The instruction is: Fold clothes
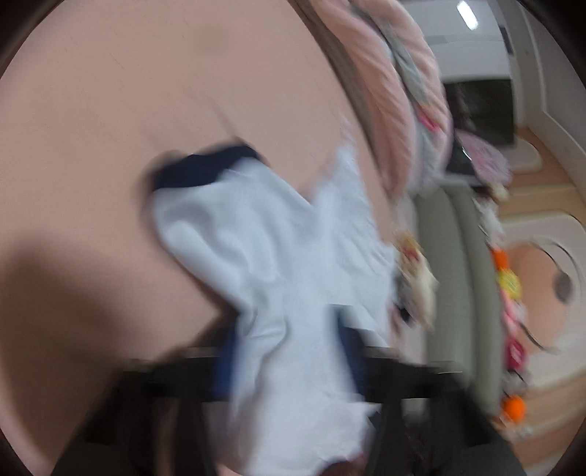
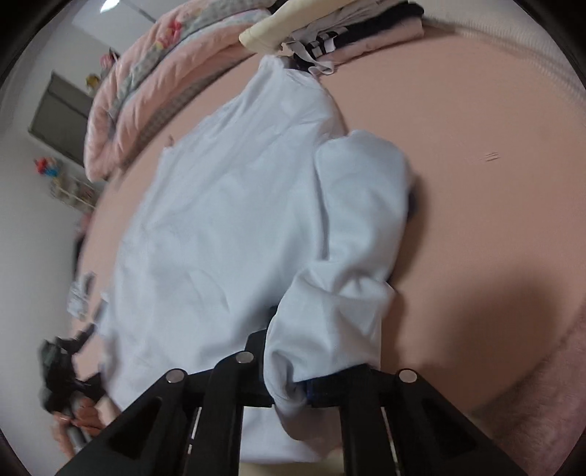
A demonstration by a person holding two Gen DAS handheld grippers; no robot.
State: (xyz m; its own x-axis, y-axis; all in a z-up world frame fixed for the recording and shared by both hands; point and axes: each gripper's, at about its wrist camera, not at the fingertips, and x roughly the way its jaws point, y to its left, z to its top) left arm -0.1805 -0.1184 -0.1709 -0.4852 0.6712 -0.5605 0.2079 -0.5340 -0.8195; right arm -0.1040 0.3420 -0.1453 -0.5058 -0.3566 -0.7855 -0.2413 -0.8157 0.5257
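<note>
Pale-blue shirt (image 2: pixel 227 219) lies rumpled across the pink bed sheet (image 2: pixel 476 110), a navy cuff (image 1: pixel 205 168) at one sleeve end. The right gripper (image 2: pixel 293 380) is clamped on a bunched sleeve; the left gripper (image 1: pixel 289 369) pinches the fabric too, though blur softens it. Folded clothes (image 2: pixel 366 33) sit beyond, beside a pink quilt (image 2: pixel 154 80).

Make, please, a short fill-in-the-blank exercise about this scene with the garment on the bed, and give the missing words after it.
1. The light blue garment lies on a bed sheet of ____ colour.
2. The right gripper holds a ____ of the garment.
3. The cuff on the sleeve in the left wrist view is dark ____.
4. The folded clothes are stacked at the ____ edge of the right wrist view.

Missing words: pink; sleeve; blue; top
</note>
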